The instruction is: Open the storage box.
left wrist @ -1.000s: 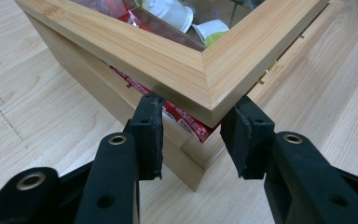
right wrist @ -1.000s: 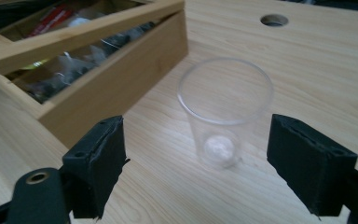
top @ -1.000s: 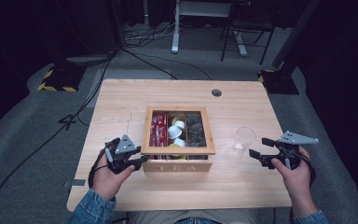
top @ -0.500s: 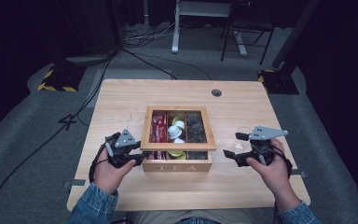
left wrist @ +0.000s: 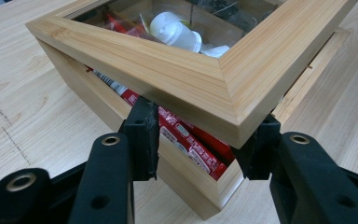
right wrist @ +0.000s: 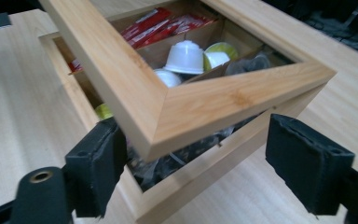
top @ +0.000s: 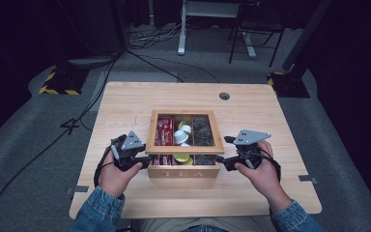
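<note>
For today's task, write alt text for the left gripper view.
A wooden tea box with its glass-paned lid raised at one corner, which sits between the open black tool. Red packets show through the gap.

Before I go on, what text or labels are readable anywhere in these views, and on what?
"TEA": on the front wall of the wooden tea box, read in the high view.
Printing on the red sachets in the left gripper view: too small and blurred to read.
White capsules and yellow capsules: no readable marking.
</note>
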The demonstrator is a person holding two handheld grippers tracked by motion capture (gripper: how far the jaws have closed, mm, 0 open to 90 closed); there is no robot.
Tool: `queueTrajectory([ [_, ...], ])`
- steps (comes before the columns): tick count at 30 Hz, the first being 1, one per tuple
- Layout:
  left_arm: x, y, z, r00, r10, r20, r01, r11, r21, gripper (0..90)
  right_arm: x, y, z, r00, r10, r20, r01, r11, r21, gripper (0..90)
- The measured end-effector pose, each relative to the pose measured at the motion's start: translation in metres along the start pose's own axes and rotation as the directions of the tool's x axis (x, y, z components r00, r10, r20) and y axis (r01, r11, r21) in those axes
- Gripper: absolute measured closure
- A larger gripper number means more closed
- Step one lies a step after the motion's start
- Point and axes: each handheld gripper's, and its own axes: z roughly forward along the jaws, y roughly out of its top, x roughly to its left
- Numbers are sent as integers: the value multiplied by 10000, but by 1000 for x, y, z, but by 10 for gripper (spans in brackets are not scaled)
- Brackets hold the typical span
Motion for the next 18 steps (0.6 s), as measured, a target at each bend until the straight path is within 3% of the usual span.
queueTrajectory([
  [7, 2, 1, 2, 10000, -94, -19, 94, 9999, -82, 563, 1, 5, 6, 9977, -605, 310, 602, 9981, 92, 243],
  [12, 3, 3, 2, 9998, -212, -11, 212, 9998, -45, 559, 0, 5, 9, 9991, -285, 316, 282, 9995, 124, 250],
  [18, 6, 6, 1, 9996, -281, -46, 280, 9992, -296, 556, 0, 9, 6, 9969, -542, 568, 547, 9985, -79, 289],
])
